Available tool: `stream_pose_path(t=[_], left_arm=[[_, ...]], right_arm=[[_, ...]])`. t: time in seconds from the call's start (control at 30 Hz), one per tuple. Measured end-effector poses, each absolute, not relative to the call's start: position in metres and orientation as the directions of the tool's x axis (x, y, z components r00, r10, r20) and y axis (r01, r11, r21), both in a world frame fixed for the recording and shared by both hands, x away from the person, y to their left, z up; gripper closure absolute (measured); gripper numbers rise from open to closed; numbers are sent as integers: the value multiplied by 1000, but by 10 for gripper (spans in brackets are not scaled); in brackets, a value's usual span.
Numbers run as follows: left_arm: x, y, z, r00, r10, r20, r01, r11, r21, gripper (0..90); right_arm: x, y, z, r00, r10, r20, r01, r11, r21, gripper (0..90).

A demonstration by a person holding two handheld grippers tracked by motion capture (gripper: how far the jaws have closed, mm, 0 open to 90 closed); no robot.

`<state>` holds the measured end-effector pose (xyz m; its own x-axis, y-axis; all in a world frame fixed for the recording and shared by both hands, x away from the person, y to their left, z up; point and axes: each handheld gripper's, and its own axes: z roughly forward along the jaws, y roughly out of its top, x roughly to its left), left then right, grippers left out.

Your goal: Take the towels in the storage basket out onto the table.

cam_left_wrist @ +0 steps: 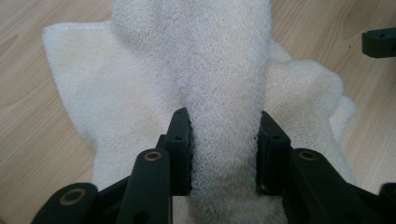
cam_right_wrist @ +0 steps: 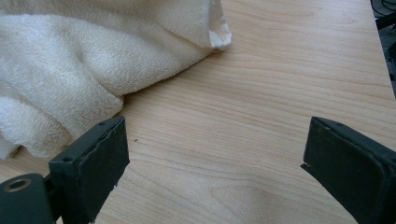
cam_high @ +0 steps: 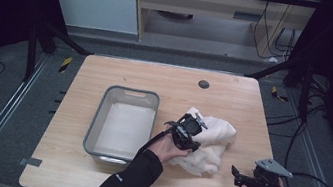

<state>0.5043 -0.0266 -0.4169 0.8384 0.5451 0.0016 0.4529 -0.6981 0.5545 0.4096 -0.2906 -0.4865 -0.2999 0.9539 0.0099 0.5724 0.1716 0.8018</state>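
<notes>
Left gripper clamped on a raised fold of the white towel, bunched on the table at three o'clock from the grey bin. Right gripper spread wide, empty, at five o'clock. Risk: thin pinch slipping, towel flopping short of the bin.

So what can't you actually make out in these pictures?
- Towel, high view: its near-left part lies under the left gripper and hand.
- Towel fold, left gripper view: the bottom edge cuts it off, and whether the pads truly press it is unclear.
- Grey bin, high view: too small to tell whether anything lies in its pale bottom.
- Right gripper, right gripper view: both jaws run off the frame.
</notes>
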Motion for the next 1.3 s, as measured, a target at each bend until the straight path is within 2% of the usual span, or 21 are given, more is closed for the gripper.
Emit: stream_pose_path(t=[0.3,0.73,1.03,1.3], left_arm=[[507,-21,-426,823,568,1,474,-687,551,546],[505,-21,-425,824,566,38,447,-689,570,307],[496,-15,-412,829,559,40,416,-662,623,249],[487,-5,-397,834,551,33,390,-630,672,239]], right_arm=[[410,-291,-488,-300,954,8,573,174,801,65],[410,-291,-488,-299,954,8,572,172,802,61],[409,-292,-487,-294,956,16,576,164,801,58],[409,-293,-488,-288,957,15,573,160,804,57]])
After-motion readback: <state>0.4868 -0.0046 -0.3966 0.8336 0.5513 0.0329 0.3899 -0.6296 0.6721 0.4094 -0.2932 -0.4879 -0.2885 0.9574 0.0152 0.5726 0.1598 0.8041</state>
